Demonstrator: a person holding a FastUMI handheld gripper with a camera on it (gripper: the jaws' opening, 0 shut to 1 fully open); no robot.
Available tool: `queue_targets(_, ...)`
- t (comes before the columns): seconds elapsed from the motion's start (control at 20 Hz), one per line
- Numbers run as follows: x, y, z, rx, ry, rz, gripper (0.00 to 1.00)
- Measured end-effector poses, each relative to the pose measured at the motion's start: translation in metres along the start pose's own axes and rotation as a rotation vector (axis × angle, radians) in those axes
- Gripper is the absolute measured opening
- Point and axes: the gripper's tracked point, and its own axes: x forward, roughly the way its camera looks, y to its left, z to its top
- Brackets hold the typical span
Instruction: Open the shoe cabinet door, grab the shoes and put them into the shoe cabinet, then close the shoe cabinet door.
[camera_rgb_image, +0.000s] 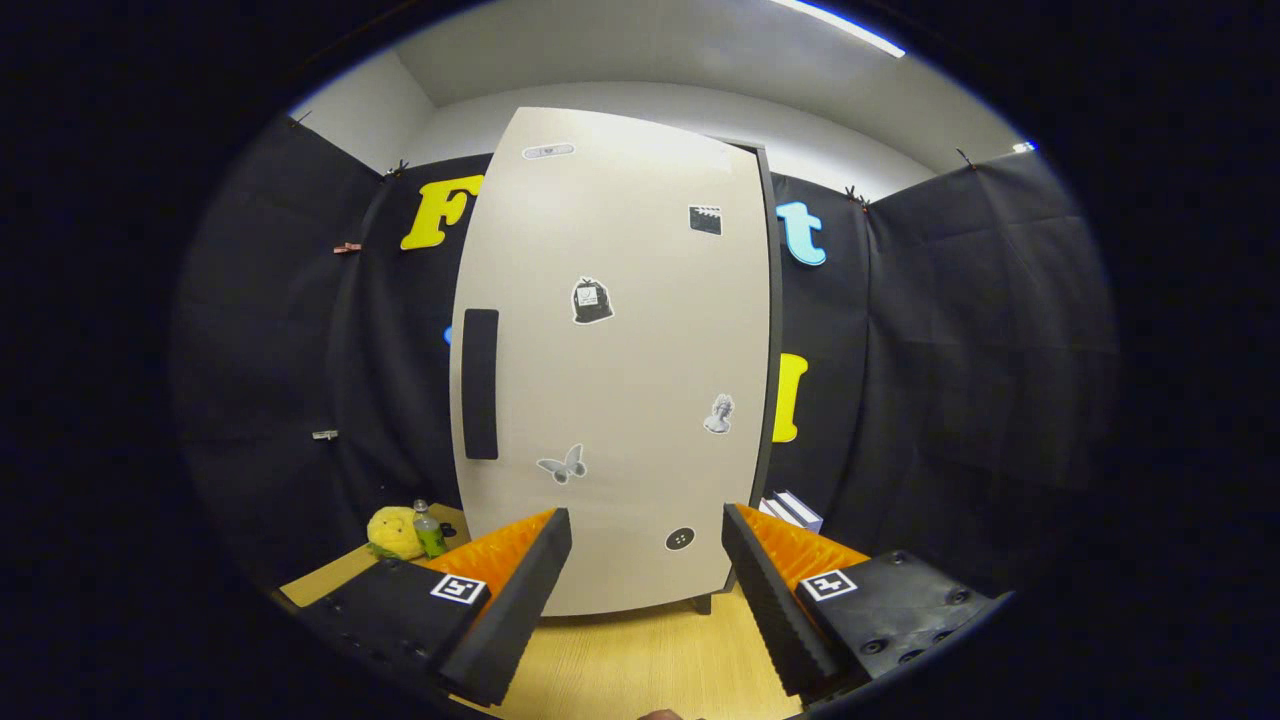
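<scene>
A tall beige shoe cabinet (620, 360) stands on the wooden floor straight ahead of me, its door shut. A long dark vertical handle (480, 384) runs down the door's left side, and several small stickers dot the door. My gripper (648, 530) is open, with its fingers spread and nothing between them. The fingertips (552, 535) sit low in front of the door's bottom part, apart from it.
A yellow plush toy (393, 532) and a small green bottle (429, 530) sit on the wooden floor (640, 660) left of the cabinet. White boxes or books (792, 510) lie at its right foot. Black cloth walls close in on both sides.
</scene>
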Motion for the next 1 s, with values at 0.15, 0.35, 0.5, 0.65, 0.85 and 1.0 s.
queue_targets(0.15, -0.006, 0.017, -0.009, 0.045, 0.031, 0.037, 0.98)
queue_targets(0.35, -0.026, 0.034, -0.028, 0.05, 0.08, 0.063, 0.98)
queue_targets(0.5, -0.037, 0.037, -0.032, 0.012, 0.062, 0.061, 0.98)
queue_targets(0.65, -0.047, 0.04, -0.04, 0.004, 0.066, 0.038, 0.98)
queue_targets(0.85, -0.054, 0.035, -0.054, 0.011, 0.105, -0.003, 0.98)
queue_targets(1.0, -0.054, 0.038, -0.058, 0.05, 0.121, -0.011, 0.98)
